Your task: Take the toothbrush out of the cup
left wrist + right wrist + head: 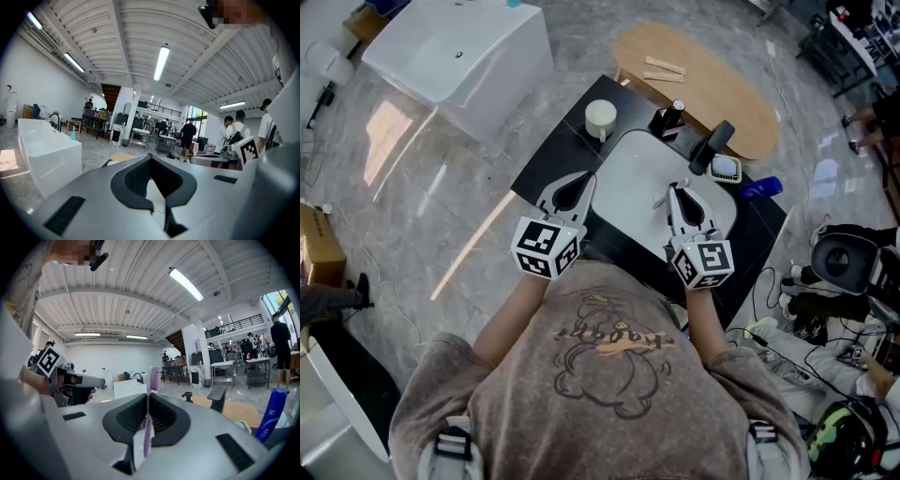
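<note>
A purple toothbrush point(148, 420) stands upright between the jaws of my right gripper point(147, 396), which is shut on its handle; its bristle head point(153, 378) rises above the jaw tips. In the head view the right gripper point(677, 189) hovers over the white basin point(628, 173). The white cup point(600, 117) stands on the black counter at the basin's far left corner, apart from both grippers. My left gripper point(584, 180) hangs over the basin's left edge. Its jaws meet at the tips in the left gripper view point(149, 156), with nothing between them.
A black tap point(713, 145), a black dispenser bottle point(671, 116), a green-and-white dish point(725, 169) and a blue bottle point(760, 187) ring the basin's far and right sides. Behind stand an oval wooden table point(712, 84) and a white bathtub point(455, 52). Cables and gear lie on the floor at the right.
</note>
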Available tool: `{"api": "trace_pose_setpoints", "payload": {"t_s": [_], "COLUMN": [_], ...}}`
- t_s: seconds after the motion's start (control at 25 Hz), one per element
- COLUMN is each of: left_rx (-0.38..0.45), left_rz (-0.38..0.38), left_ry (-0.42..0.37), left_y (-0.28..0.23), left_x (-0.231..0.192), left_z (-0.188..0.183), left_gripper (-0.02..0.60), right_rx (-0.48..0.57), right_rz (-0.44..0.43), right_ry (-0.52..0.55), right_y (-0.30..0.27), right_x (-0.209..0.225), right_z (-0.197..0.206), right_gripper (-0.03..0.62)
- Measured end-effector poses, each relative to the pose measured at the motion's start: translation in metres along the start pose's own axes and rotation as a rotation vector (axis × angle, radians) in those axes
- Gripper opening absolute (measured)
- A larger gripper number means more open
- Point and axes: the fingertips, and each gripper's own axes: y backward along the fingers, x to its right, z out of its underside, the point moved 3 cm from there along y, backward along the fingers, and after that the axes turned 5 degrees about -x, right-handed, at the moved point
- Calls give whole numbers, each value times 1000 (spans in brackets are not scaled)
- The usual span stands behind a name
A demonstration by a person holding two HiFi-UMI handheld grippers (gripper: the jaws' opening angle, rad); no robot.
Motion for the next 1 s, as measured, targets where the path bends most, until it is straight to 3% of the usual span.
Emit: {"api": "trace_pose_setpoints", "payload": {"t_s": [1.0], "left_rx": [6], "left_rz": [-34], "left_ry": [21], "left_y": [5], "left_x": [-6], "left_z": [4], "left_gripper": [20], "right_rx": [5], "right_rz": [-10], "right_ry": [-20], "right_y": [0], "right_x": [1], "right_z": [3], "right_gripper": [15]}}
